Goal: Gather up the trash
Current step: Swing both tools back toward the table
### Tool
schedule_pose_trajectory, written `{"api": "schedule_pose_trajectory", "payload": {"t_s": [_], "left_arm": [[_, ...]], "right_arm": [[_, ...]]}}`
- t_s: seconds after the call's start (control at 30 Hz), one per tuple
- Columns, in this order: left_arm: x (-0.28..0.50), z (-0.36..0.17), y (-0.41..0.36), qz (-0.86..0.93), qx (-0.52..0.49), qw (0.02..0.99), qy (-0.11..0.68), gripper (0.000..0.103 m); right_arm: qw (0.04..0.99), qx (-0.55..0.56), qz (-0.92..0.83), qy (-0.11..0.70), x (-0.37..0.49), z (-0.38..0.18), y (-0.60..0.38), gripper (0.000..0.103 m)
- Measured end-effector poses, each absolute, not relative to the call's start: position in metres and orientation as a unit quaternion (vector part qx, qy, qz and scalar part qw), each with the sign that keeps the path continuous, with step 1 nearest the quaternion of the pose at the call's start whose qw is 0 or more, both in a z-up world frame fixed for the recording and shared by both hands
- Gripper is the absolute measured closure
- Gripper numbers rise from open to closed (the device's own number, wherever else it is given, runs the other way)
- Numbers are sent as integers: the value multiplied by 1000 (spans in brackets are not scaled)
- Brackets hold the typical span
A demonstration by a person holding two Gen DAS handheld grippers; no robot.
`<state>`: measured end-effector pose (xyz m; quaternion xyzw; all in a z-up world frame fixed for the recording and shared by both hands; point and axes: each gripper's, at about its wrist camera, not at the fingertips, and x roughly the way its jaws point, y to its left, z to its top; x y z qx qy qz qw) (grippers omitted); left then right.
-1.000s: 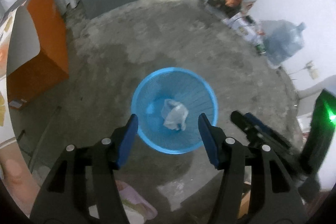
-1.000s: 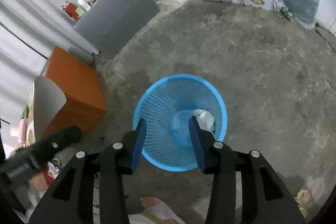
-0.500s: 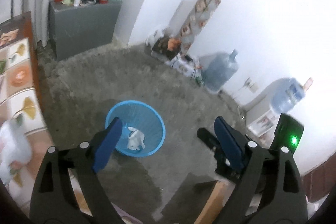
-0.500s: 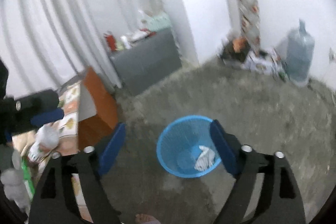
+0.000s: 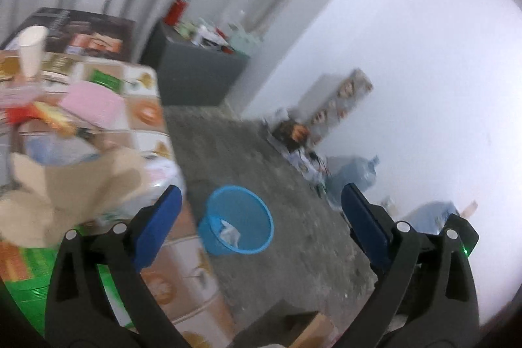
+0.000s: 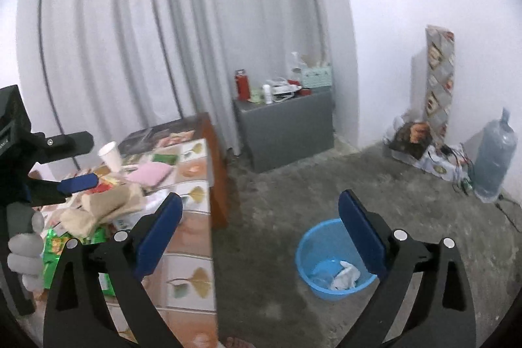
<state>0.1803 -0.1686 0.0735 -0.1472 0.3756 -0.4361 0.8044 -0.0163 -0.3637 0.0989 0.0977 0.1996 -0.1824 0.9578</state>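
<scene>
Both the left hand-held gripper and the right hand-held gripper gaped wide, holding nothing. The blue bin sat on the floor at five o'clock, white trash inside; litter covered the bench at nine o'clock.

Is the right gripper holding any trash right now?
No. The right gripper is open with nothing between its blue pads; white trash lies in the blue basket.

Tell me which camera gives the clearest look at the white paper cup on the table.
The right wrist view: the white paper cup stands sharp and upright among the table clutter, whole outline visible. The left wrist view also catches it, but near the frame edge, smeared by motion blur and distorted.
</scene>
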Motion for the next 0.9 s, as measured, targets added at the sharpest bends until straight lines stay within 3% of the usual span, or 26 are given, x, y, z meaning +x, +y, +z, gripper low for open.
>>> {"api": "schedule_pose_trajectory", "payload": {"t_s": [0.47, 0.7, 0.9], "left_arm": [[198, 122, 38, -304, -199, 889, 278, 9], [230, 109, 64, -281, -213, 883, 310, 9], [298, 72, 72, -277, -315, 823, 383, 9]], "right_arm": [[964, 148, -37, 217, 40, 122, -311, 9], [953, 179, -4, 244, 71, 120, -310, 10], [946, 196, 1, 259, 94, 119, -314, 10]]}}
